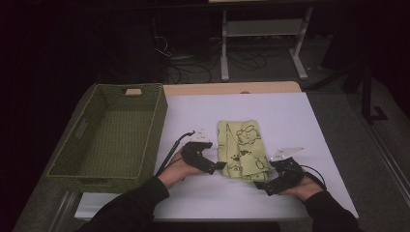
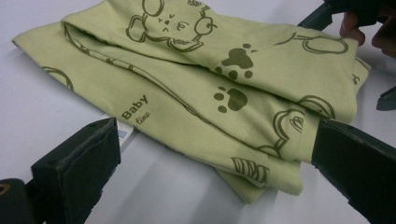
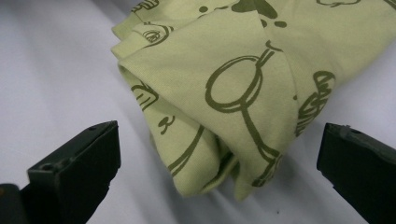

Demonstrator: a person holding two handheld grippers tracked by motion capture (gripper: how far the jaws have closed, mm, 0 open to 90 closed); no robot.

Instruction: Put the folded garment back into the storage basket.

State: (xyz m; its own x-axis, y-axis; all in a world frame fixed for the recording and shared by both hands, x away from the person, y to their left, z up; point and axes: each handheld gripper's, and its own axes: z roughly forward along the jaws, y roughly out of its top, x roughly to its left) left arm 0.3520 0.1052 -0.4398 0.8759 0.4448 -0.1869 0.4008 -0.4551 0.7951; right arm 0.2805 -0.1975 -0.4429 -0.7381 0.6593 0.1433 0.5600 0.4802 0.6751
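Two claws, the left claw point(image 1: 218, 166) and the right claw point(image 1: 263, 185), both spread wide, flank the near end of the folded green baby cloth point(image 1: 241, 150) on the white counter point(image 1: 290, 116) (woven basket point(image 1: 116, 135) waiting alongside), seemingly poised to pinch its corners for lifting.

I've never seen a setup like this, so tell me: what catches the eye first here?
A folded light-green baby cloth printed with paw marks and cartoon animals lies mid-table on the white tabletop. A person's hands bring a black claw to each near side of it: the left claw and the right claw, both open. To the left stands a big green woven basket.
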